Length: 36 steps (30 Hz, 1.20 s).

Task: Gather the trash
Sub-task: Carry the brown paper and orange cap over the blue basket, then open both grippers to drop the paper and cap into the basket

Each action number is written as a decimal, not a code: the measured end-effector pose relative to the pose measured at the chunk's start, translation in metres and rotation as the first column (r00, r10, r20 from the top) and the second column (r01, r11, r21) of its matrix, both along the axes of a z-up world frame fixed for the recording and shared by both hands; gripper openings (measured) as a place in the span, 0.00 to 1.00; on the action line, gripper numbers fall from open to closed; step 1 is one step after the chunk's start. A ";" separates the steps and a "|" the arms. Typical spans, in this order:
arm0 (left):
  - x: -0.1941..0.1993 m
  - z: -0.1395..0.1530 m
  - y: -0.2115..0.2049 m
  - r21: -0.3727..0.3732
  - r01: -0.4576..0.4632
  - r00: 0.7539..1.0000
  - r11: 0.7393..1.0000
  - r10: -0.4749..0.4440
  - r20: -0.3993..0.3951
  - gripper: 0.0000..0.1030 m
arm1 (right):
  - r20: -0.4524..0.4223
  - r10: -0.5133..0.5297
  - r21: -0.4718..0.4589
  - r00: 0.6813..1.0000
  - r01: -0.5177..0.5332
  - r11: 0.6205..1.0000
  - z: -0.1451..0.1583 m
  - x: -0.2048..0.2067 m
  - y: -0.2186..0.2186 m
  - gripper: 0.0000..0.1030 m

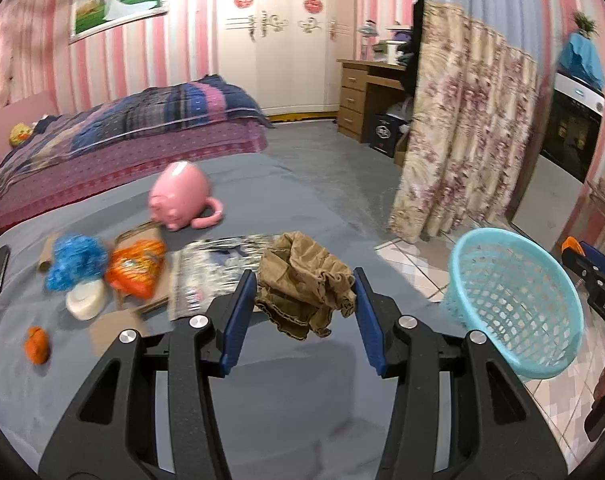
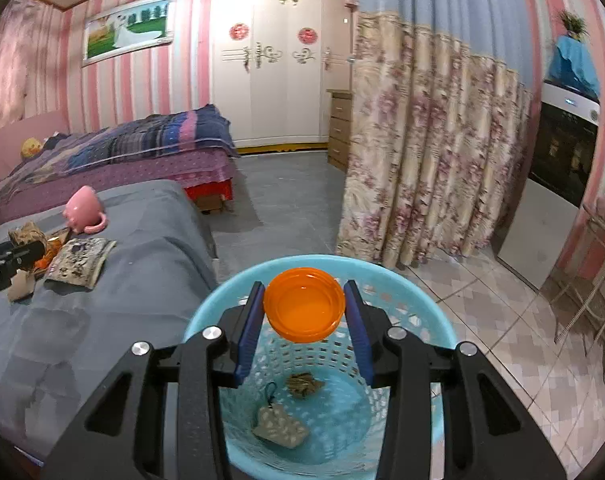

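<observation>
Right gripper (image 2: 304,307) clamps round orange plastic lid (image 2: 304,305) above light-blue plastic mesh basket (image 2: 416,312). Left gripper (image 1: 304,297) pinches crumpled olive-brown cloth (image 1: 302,280) over grey bed's right edge (image 1: 270,380); contact blurred.

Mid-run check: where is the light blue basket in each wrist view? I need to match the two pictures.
Left wrist: basket at the right edge, tilted, beside the grey bed; right gripper just beyond it.
Right wrist: basket bottom centre, directly under the right gripper, which holds an orange lid over it.
Shared landmark: pink pig on the grey bed.
</observation>
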<state>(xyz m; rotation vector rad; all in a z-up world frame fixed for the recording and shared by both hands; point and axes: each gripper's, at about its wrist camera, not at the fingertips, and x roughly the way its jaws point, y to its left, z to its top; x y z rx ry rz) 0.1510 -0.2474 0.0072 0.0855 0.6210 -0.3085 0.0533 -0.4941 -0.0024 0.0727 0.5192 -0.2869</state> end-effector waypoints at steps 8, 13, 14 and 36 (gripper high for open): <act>0.003 -0.013 -0.058 0.011 0.122 0.993 0.992 -0.122 -0.006 0.46 | -0.015 -0.065 0.001 0.998 0.065 0.998 -0.014 -0.012 -0.027 0.39; 0.001 -0.026 -0.101 0.023 0.221 0.975 0.975 -0.221 -0.017 0.46 | -0.030 -0.109 0.008 0.994 0.109 0.994 -0.028 -0.019 -0.045 0.39; 0.000 -0.028 -0.109 0.024 0.240 0.971 0.970 -0.240 -0.018 0.46 | -0.032 -0.114 0.011 0.993 0.115 0.993 -0.029 -0.019 -0.048 0.39; 0.013 -0.033 -0.178 0.019 0.334 0.943 0.942 -0.334 0.006 0.80 | -0.050 -0.151 0.036 0.987 0.153 0.988 -0.043 -0.021 -0.070 0.39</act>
